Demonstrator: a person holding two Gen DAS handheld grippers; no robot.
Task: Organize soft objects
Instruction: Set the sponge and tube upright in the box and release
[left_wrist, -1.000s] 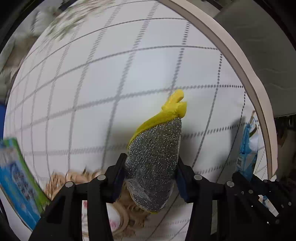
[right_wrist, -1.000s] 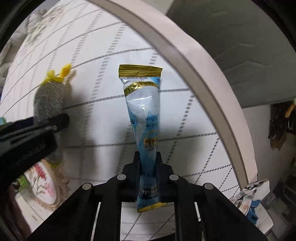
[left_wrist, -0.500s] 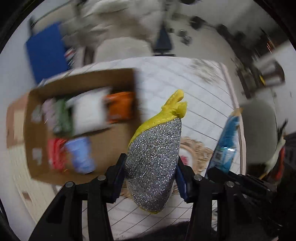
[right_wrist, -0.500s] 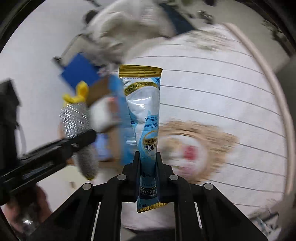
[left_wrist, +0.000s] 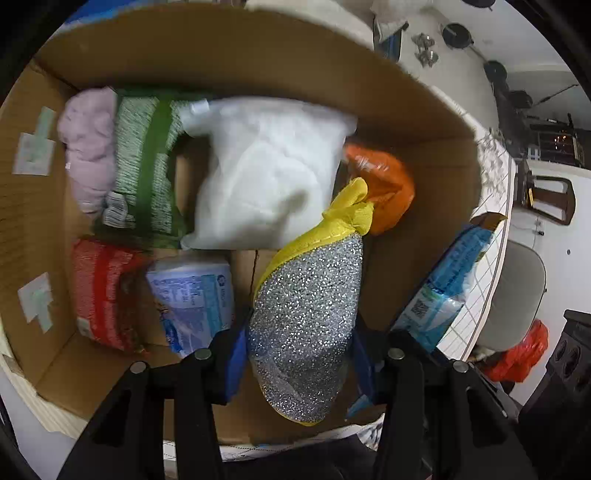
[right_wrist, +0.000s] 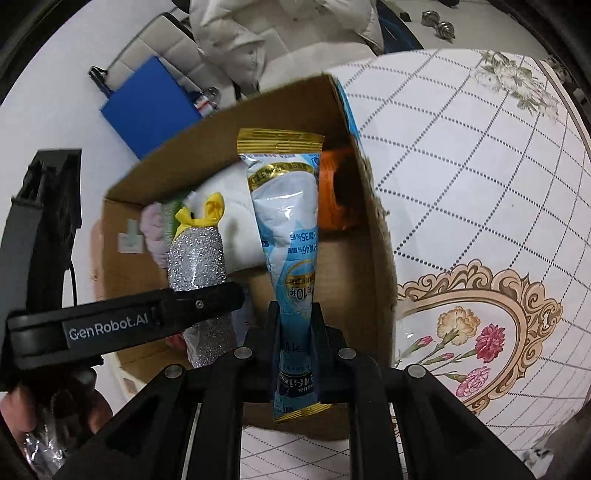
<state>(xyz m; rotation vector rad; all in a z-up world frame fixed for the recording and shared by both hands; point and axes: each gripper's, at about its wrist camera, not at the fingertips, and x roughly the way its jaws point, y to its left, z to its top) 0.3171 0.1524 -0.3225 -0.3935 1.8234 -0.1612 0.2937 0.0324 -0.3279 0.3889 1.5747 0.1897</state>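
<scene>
My left gripper (left_wrist: 299, 354) is shut on a silver glitter scrubber with a yellow top (left_wrist: 310, 306) and holds it above the open cardboard box (left_wrist: 436, 155). It also shows in the right wrist view (right_wrist: 197, 258). My right gripper (right_wrist: 295, 325) is shut on a blue and white pouch with gold ends (right_wrist: 288, 221), held over the box's right side (right_wrist: 376, 236); the pouch shows in the left wrist view (left_wrist: 447, 280). Inside the box lie a white soft pack (left_wrist: 266, 177), an orange bag (left_wrist: 384, 184), a green pack (left_wrist: 147, 166), a lilac cloth (left_wrist: 88, 147), a red pack (left_wrist: 99, 291) and a light blue pack (left_wrist: 195, 299).
The box stands on a round table with a white grid cloth (right_wrist: 461, 166) and a floral print (right_wrist: 480, 332). A blue item (right_wrist: 147, 114) and a white jacket on a chair (right_wrist: 266, 40) are behind the box. A grey chair (left_wrist: 517, 291) stands to the right.
Both grippers have swung from over the table cloth to above the open box, still holding the scrubber and the pouch. The box now fills the left wrist view.
</scene>
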